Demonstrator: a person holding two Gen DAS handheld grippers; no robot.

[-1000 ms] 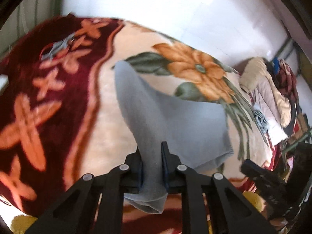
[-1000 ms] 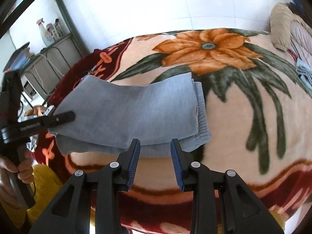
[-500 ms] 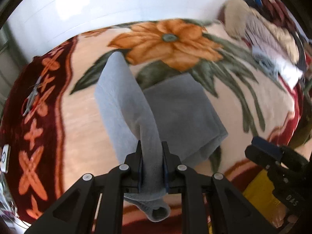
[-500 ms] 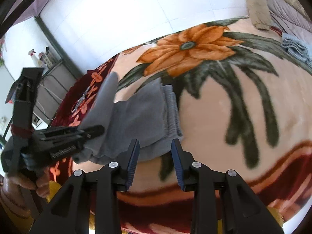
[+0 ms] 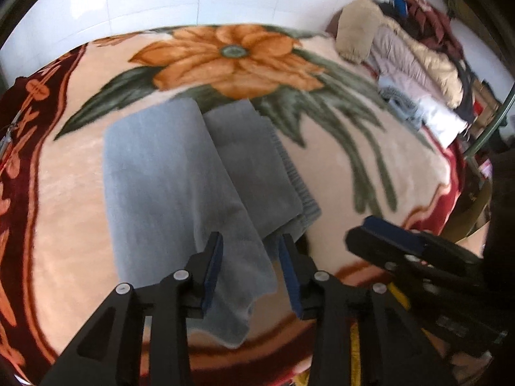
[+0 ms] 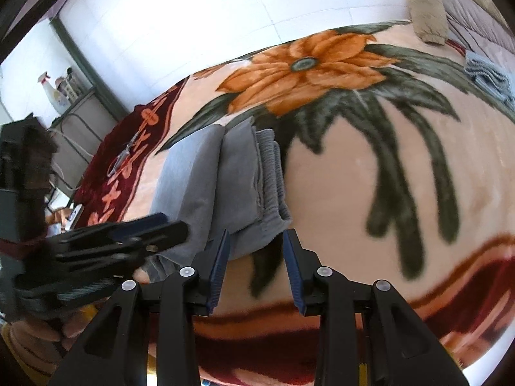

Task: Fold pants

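Pants folded over themselves near the bed's front edge, cuff end overhanging for squaring up. Left hand-held gripper just opening, jaws parted around the released cuff; right hand-held gripper part-open, empty, beside the waistband.

A: What do we see of the pants?
B: We see grey pants folded over themselves, lying flat on the floral blanket, ribbed waistband at the right edge.

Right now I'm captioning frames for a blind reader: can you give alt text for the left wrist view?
Grey pants lie folded on a floral blanket, their near edge between the open left claw, which has just been opening. The right claw is at right, and clothes are piled behind.
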